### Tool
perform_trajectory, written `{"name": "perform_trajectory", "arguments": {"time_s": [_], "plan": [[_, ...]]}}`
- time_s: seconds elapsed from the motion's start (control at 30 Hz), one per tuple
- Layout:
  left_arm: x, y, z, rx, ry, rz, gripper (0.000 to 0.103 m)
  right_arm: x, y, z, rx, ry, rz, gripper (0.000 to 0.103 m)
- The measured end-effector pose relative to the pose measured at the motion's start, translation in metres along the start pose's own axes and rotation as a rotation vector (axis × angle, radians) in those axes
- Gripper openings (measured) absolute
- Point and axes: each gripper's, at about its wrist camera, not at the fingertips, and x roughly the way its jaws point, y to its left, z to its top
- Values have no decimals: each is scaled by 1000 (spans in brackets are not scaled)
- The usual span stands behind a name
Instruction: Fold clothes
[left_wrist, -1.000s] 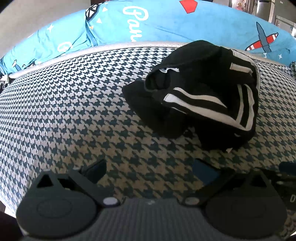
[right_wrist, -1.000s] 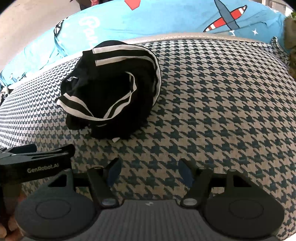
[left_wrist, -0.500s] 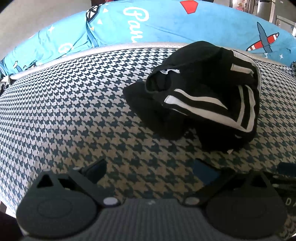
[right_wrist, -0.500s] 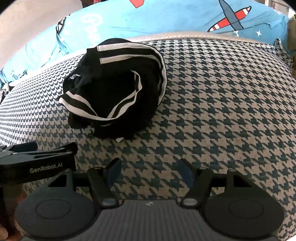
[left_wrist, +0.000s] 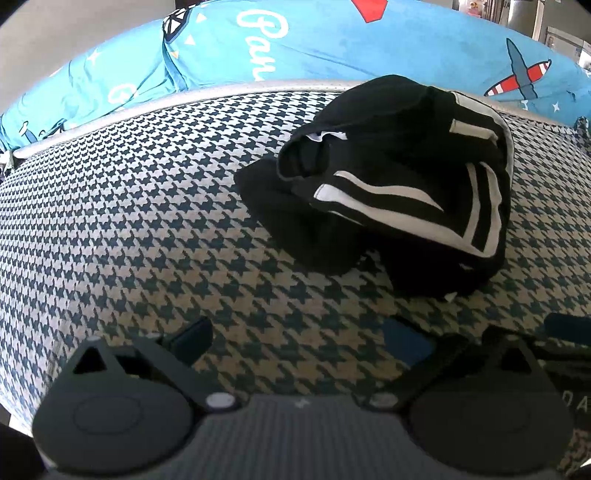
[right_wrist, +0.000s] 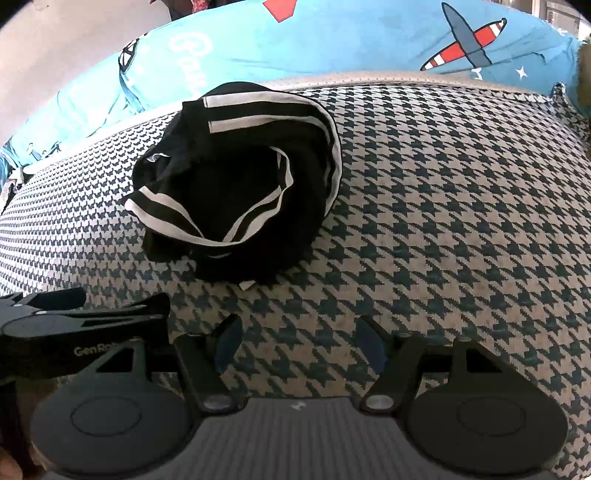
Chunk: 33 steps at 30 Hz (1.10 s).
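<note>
Houndstooth fabric in dark teal and cream (left_wrist: 129, 229) covers the broad padded surface on which everything lies; behind its pale piped edge rises a bright blue cushion (left_wrist: 332, 44) printed with white lettering and a red-and-white aeroplane.

Left wrist view — the left gripper (left_wrist: 299, 338) sits low over the near part of the surface, its two fingers (left_wrist: 192, 336) spread wide apart with only patterned fabric between them. A crumpled black garment with white stripes (left_wrist: 388, 192) lies ahead and to the right, bunched into a loose heap near the far edge of the surface, well clear of the fingertips. Its double white stripes curve over the top and down the right side of the heap. Part of the other gripper's dark body shows at the right margin.

Right wrist view — the right gripper (right_wrist: 297, 338) likewise rests low, its fingers (right_wrist: 371, 341) parted and gripping nothing. The black garment with white stripes (right_wrist: 243, 192) lies ahead and to the left, untouched; a striped band loops across its front, and a small white tag shows at its near hem. The left gripper (right_wrist: 74, 325), marked with partial white lettering, enters from the left edge, just beside the right gripper and near the garment's front edge but apart from it.
</note>
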Motion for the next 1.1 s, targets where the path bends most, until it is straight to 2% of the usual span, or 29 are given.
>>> {"name": "perform_trajectory", "arguments": {"time_s": [1.1], "plan": [[3,1,-2,-8,-2,23,103,3,4,0,-31,-12,-11,69]]}}
